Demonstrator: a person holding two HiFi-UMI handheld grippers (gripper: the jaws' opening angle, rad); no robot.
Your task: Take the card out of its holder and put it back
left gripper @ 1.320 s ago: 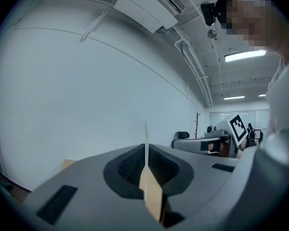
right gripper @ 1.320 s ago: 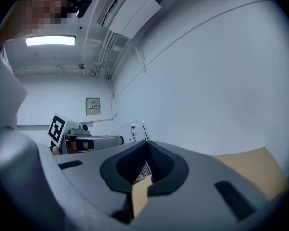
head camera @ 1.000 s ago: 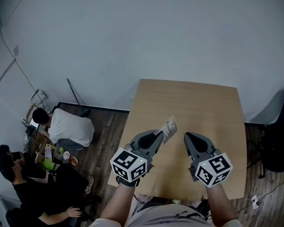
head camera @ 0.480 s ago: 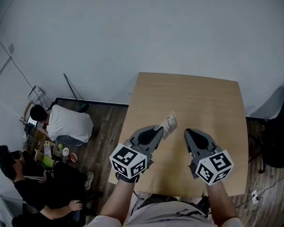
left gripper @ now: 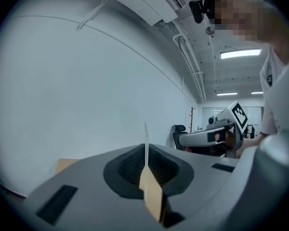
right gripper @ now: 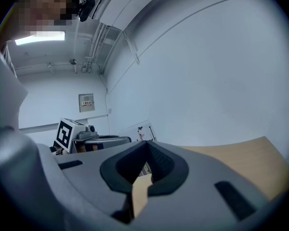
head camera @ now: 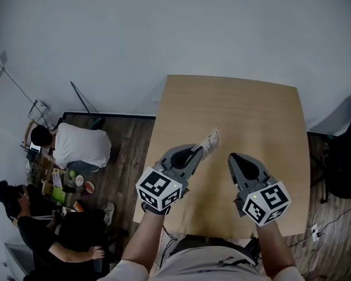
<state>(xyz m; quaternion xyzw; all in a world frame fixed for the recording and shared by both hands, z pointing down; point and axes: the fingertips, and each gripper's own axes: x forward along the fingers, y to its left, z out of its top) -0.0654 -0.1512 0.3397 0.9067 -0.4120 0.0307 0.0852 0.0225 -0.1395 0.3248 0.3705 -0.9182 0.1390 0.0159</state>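
Note:
A white printed card (head camera: 210, 142) sticks out past the tip of my left gripper (head camera: 197, 151), which is shut on its lower edge and holds it above the wooden table (head camera: 251, 104). In the left gripper view the card (left gripper: 145, 141) stands edge-on between the closed jaws. I cannot tell whether a holder is around it. My right gripper (head camera: 232, 157) hovers a short way to the right, its jaws together with nothing between them. The right gripper view shows the card (right gripper: 143, 129) and the left gripper (right gripper: 98, 139) off to its left.
The table's left edge drops to a dark wood floor where a person in a white shirt (head camera: 82, 146) and others sit among small items. A dark chair (head camera: 341, 177) stands off the table's right side. A plain wall lies beyond the table.
Both grippers and the card keep nearly the same pose. The head view has drifted a little, so the table sits slightly higher in the picture.

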